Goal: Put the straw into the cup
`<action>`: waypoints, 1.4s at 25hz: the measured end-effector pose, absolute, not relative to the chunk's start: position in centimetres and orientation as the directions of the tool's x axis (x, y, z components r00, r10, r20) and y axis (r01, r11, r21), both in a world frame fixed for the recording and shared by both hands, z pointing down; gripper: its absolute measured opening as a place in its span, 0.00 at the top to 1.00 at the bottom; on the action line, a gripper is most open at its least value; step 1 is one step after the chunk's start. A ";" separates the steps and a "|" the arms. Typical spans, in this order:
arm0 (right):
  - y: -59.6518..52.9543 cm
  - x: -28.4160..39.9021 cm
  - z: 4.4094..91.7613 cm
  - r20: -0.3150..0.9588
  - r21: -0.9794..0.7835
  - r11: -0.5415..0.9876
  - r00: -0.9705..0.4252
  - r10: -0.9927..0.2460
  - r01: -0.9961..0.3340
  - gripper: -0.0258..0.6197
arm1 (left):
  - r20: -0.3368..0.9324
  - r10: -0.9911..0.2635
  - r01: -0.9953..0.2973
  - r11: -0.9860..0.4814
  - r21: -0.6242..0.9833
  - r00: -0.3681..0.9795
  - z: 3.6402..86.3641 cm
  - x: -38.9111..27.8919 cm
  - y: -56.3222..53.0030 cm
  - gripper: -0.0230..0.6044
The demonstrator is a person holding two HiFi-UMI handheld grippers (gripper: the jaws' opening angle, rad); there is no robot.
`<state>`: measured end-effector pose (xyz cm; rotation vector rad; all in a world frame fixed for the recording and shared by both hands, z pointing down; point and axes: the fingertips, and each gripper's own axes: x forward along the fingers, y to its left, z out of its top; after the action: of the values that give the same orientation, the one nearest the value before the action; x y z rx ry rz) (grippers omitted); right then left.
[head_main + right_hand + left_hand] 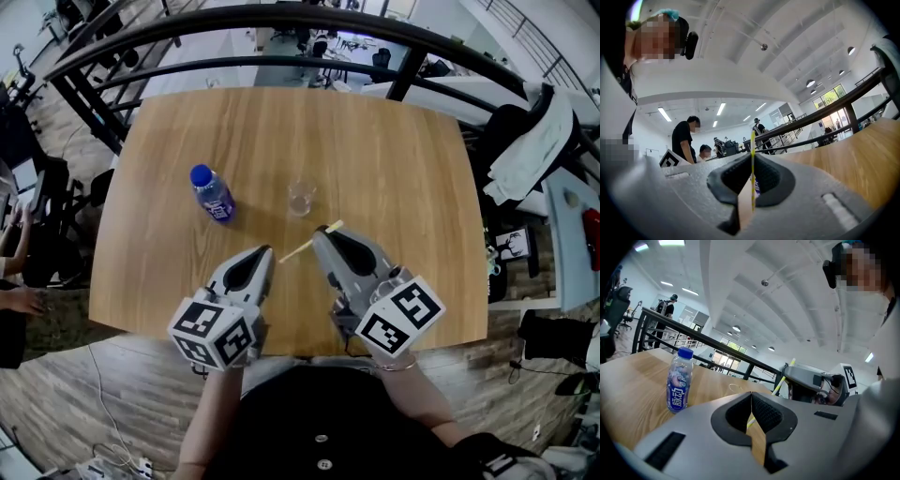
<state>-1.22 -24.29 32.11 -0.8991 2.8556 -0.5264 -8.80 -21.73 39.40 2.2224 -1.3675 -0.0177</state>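
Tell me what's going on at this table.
A person holds a hand-held gripper in each hand over the wooden table. The right hand-held gripper is shut on the straw, which pokes out on both sides of its jaws. The left hand-held gripper is shut with nothing in it, and the straw's lower end lies close to its tip. The clear cup stands just ahead with no straw in it, a blue-capped bottle to its left.

Item inspected: the bottle [678, 380] standing on the desk [628, 376]. Its blue label carries white Chinese characters running lengthwise, read as 脉动. Finer print on the same label is too small to read.
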 end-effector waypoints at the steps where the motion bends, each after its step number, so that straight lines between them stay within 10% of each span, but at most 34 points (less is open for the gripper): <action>1: -24.5 -1.2 32.2 0.007 -0.357 0.767 -0.822 -0.569 -0.534 0.94 | 0.255 -0.836 -0.830 -0.351 0.434 0.487 39.3 -8.8 -22.0 0.93; 35: -30.1 -0.9 28.9 -0.036 -0.343 0.697 -0.733 -0.680 -0.630 0.94 | 0.219 -0.761 -0.752 -0.469 0.464 0.610 38.1 -9.9 -26.8 0.94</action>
<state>-0.85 -30.12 28.89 -1.0667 2.7444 -0.4654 -9.91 -26.76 38.14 2.3136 -1.1920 -0.0251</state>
